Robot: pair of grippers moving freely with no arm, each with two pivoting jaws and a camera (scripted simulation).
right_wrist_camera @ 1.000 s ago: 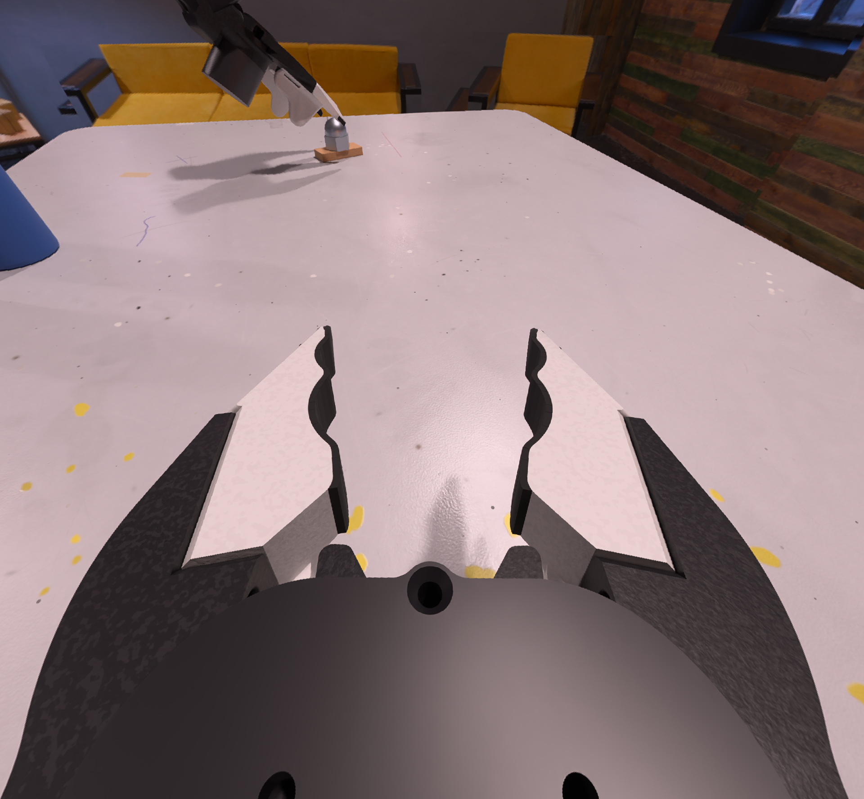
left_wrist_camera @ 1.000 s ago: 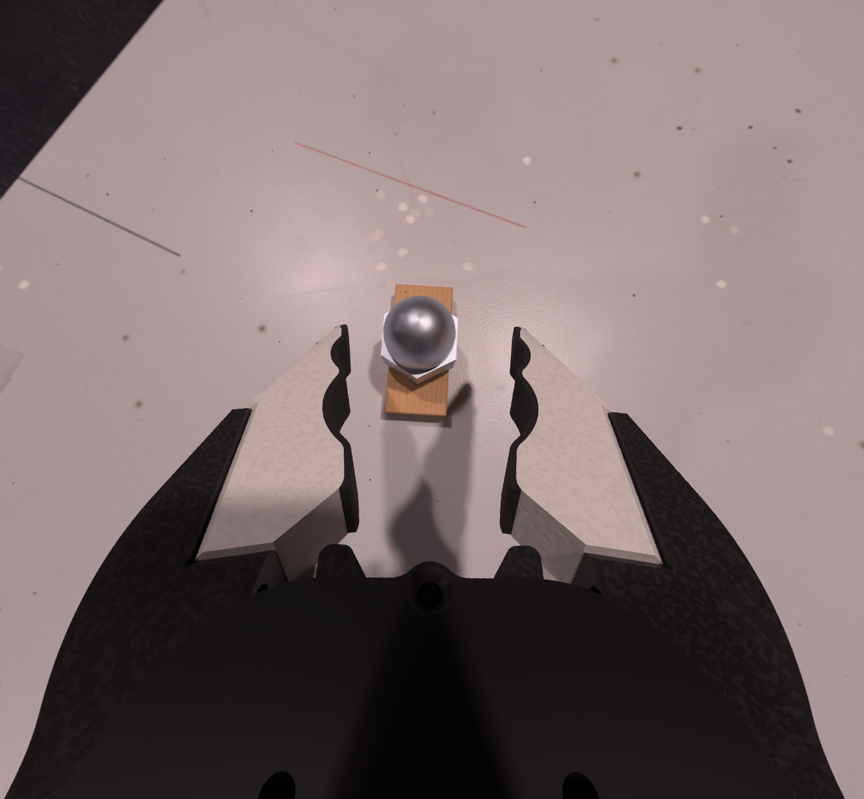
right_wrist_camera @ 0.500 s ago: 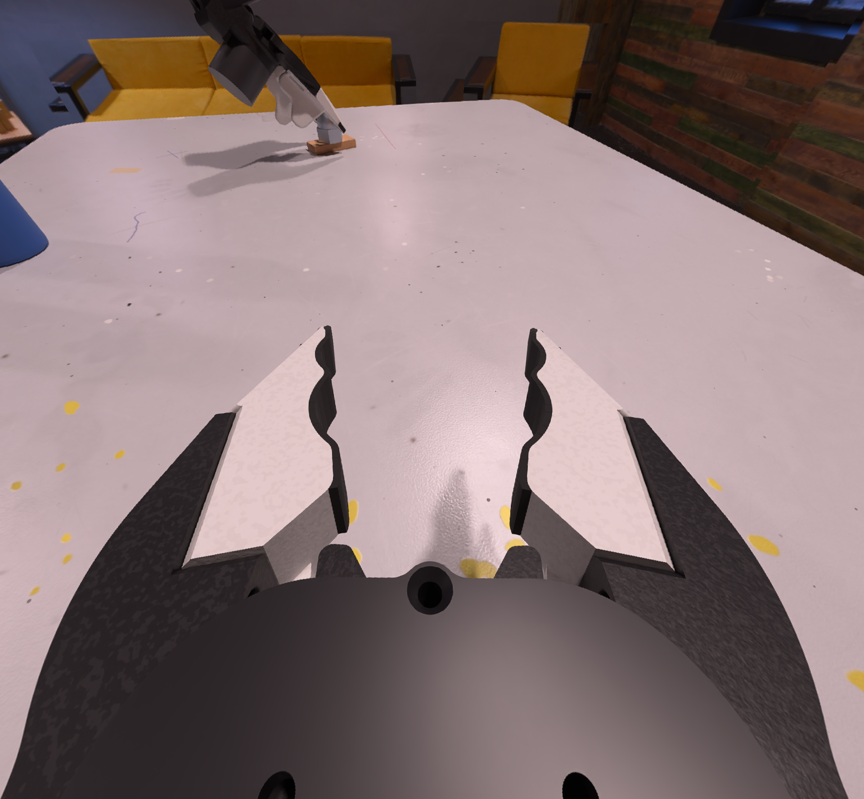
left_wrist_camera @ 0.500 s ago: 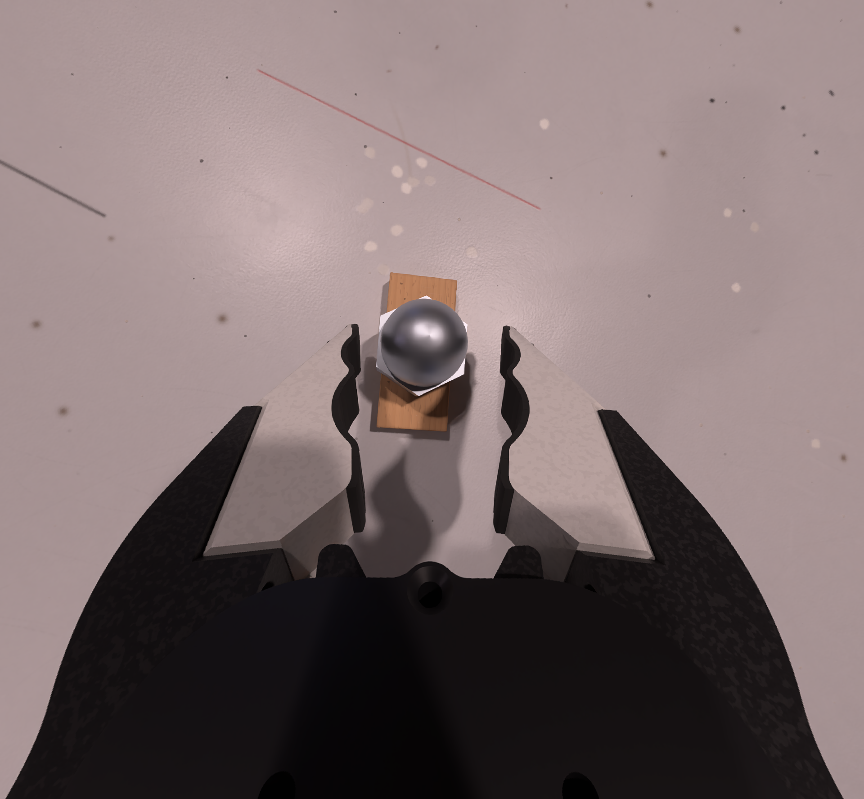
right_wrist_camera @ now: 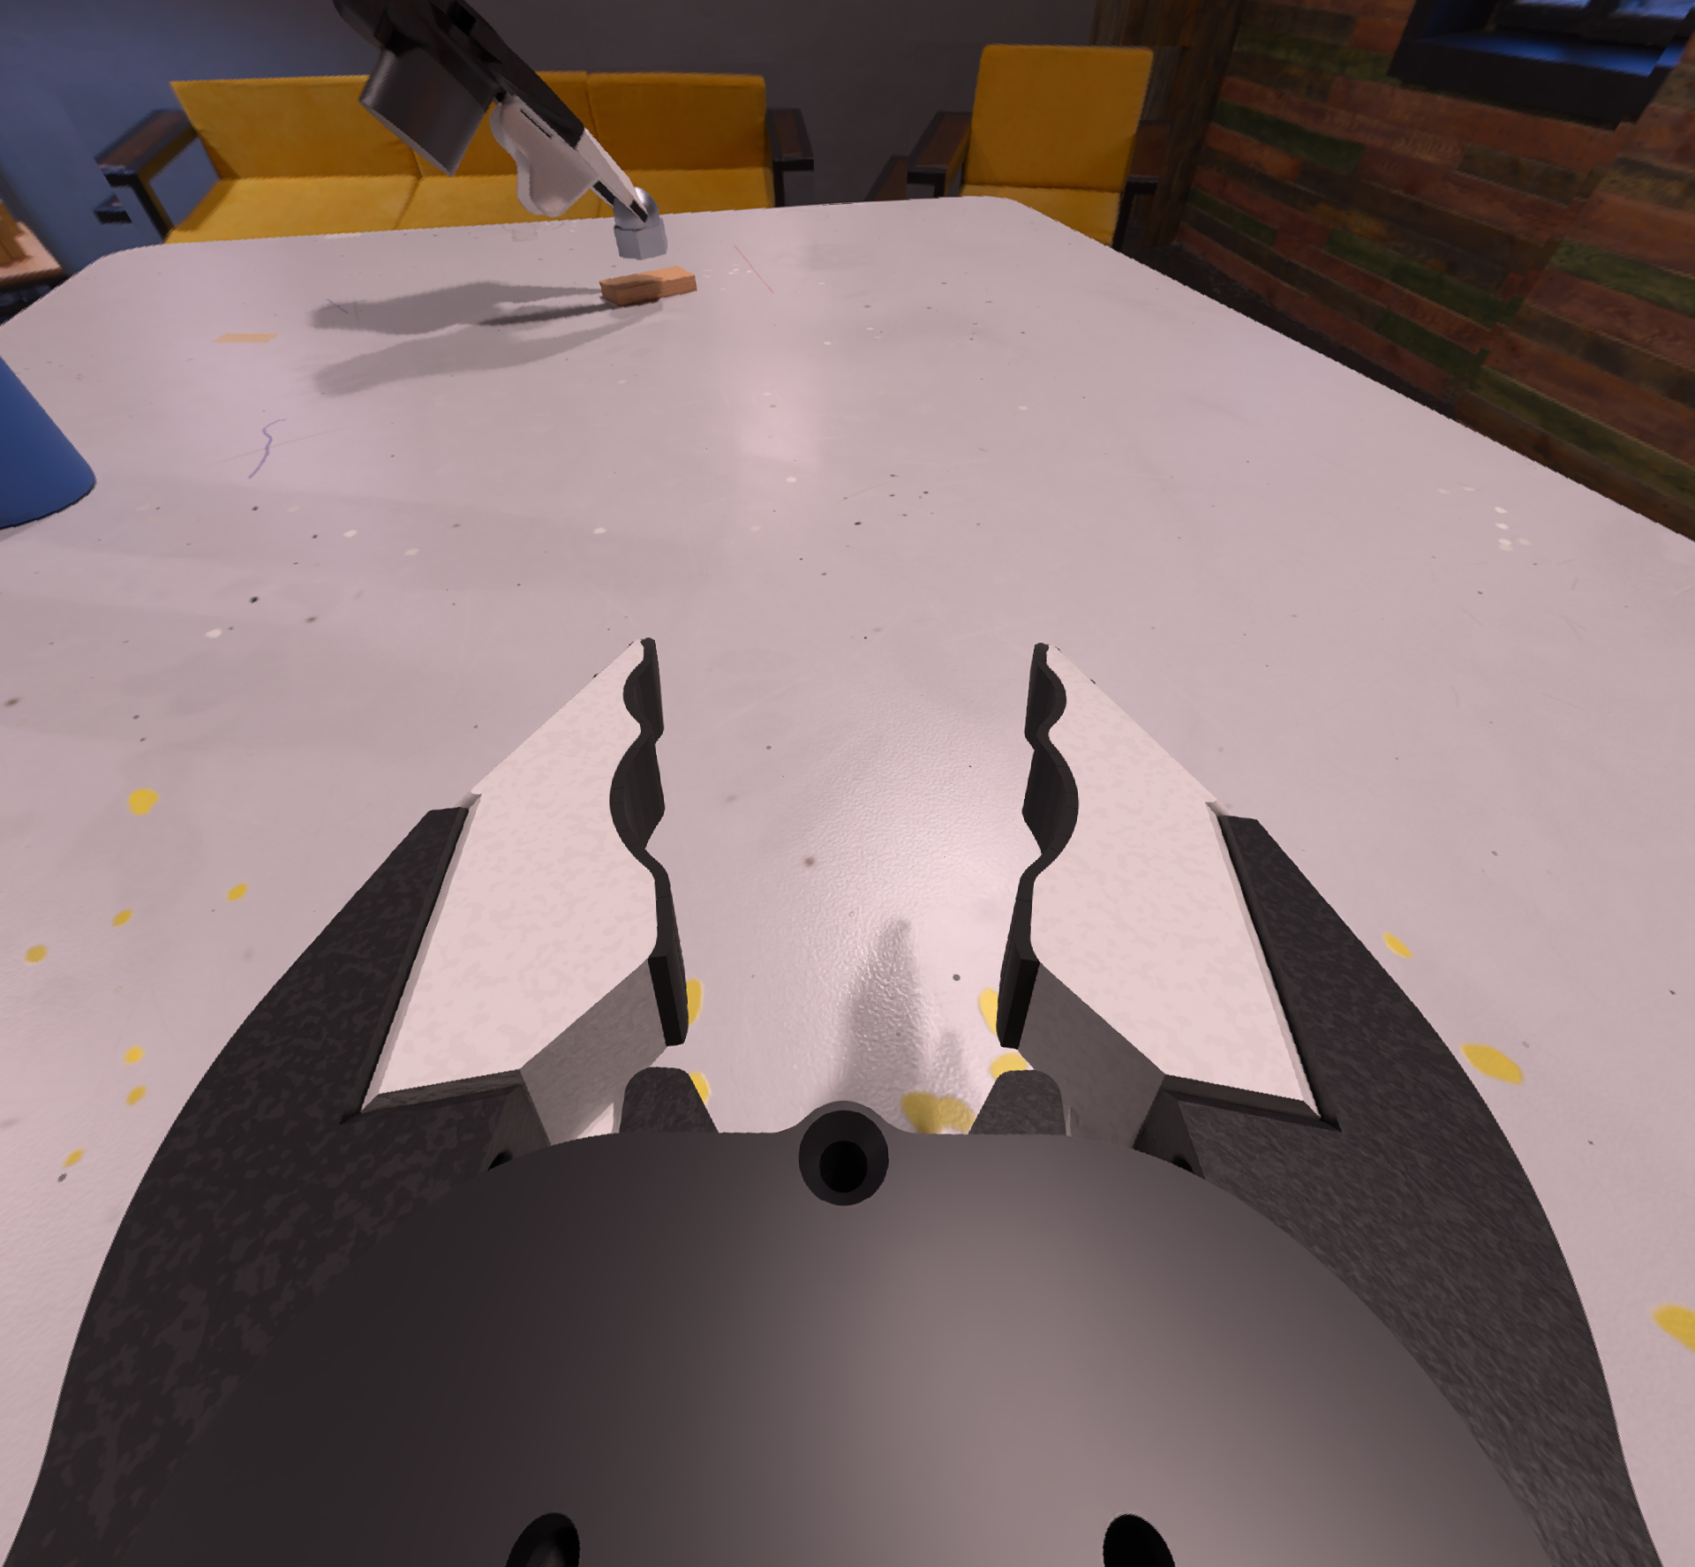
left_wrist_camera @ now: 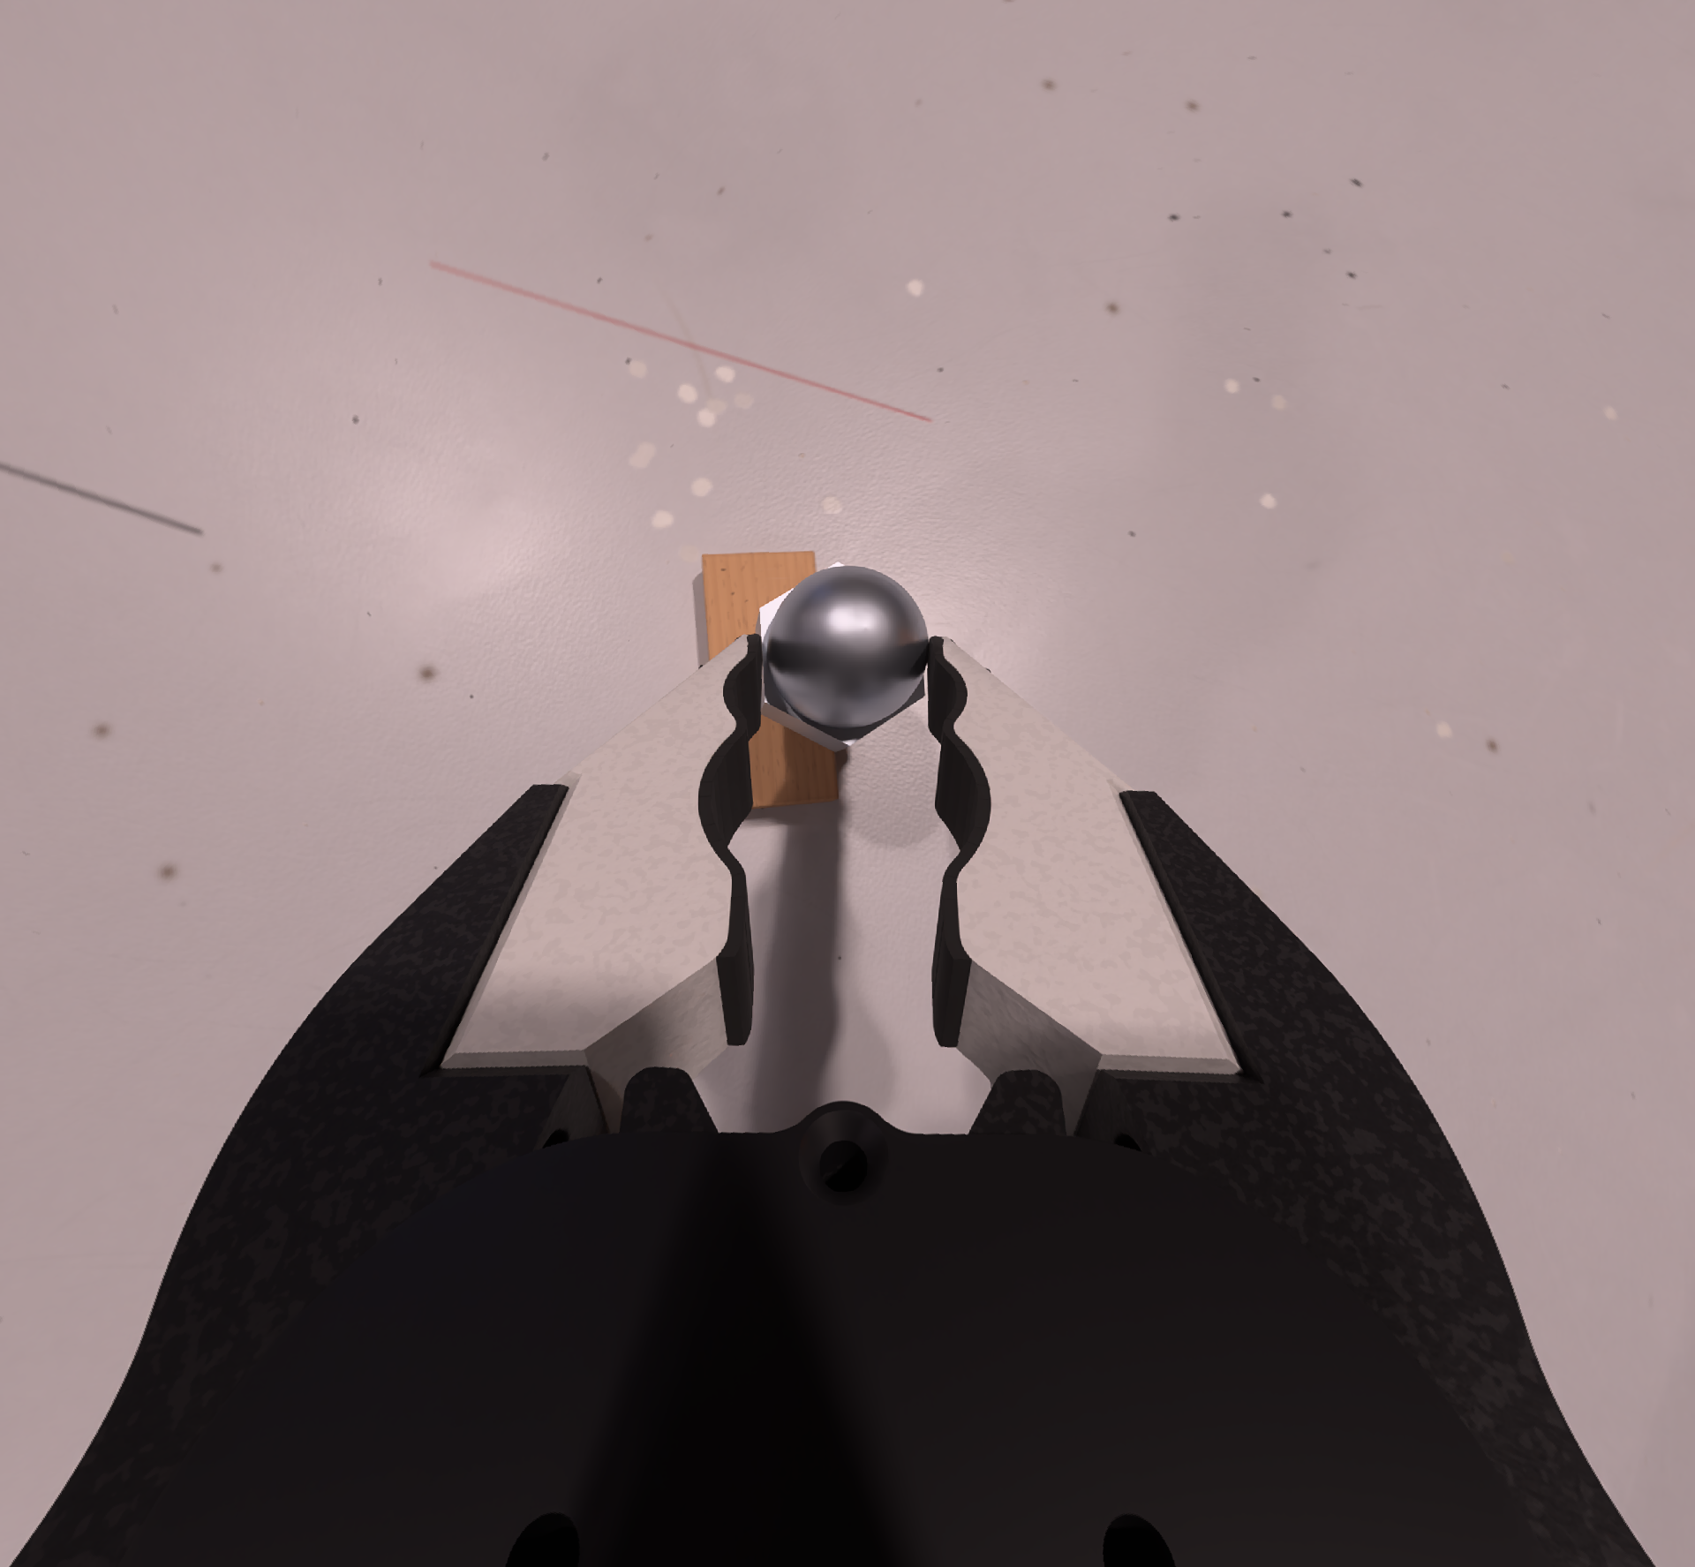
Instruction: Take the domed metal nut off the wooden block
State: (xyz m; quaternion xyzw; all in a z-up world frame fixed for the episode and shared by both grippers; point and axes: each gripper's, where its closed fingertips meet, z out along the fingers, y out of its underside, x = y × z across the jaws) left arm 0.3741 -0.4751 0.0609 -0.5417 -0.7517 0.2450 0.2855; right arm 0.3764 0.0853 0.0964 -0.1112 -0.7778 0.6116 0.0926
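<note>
My left gripper (left_wrist_camera: 844, 665) is shut on the domed metal nut (left_wrist_camera: 844, 642), a shiny grey dome on a pale hexagonal base, and holds it in the air. The flat wooden block (left_wrist_camera: 747, 592) lies on the table below and a little left of the nut. In the right wrist view the left gripper (right_wrist_camera: 637, 216) holds the nut (right_wrist_camera: 640, 234) clear above the block (right_wrist_camera: 647, 285) at the far side of the table. My right gripper (right_wrist_camera: 844, 661) is open and empty, low over the near part of the table.
The white speckled table (right_wrist_camera: 917, 468) spreads between the two grippers. A blue object (right_wrist_camera: 37, 459) stands at its left edge. Yellow sofas (right_wrist_camera: 477, 147) and a brick wall (right_wrist_camera: 1467, 257) lie beyond the table. A thin red line (left_wrist_camera: 679, 342) marks the tabletop past the block.
My left gripper closed on the nut and lifted it off the block, shifting slightly right. The block stayed on the table. My right gripper stayed open and barely moved.
</note>
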